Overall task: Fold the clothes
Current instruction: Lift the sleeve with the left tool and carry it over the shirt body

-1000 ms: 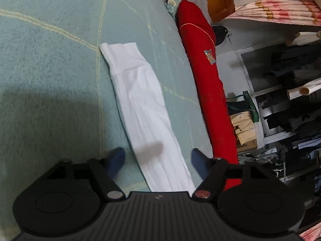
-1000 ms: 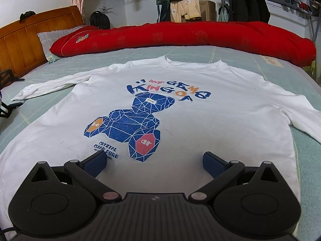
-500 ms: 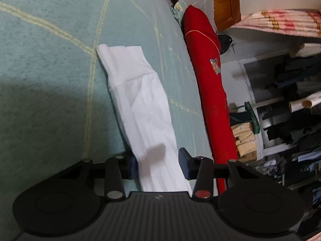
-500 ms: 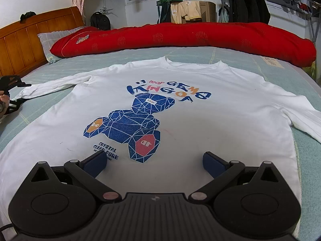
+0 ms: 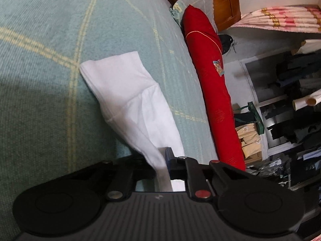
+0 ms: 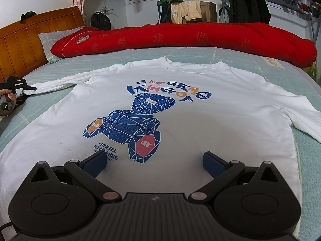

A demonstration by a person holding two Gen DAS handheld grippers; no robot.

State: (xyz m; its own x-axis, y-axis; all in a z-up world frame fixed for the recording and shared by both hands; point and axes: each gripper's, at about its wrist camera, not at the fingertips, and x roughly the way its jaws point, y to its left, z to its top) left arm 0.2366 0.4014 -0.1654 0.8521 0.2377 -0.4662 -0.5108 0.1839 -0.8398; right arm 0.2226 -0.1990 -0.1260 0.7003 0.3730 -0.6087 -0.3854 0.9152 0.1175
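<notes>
We see the white long-sleeved printed cotton shirt (image 6: pixel 180 92) flat mid-bed on the green checked bedspread (image 5: pixel 50 80). Left gripper (image 5: pixel 163 161), jaws just closing, pinches its sleeve (image 5: pixel 128 92) near the headboard edge; right gripper (image 6: pixel 154 160) is released over the hem.

left pad hidden – sleeve (image 5: pixel 128 100), far cuff cut off

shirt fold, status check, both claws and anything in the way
Left claw just closed, pinching the sleeve. Right claw open over the hem of the white shirt. Nothing on the shirt.
</notes>
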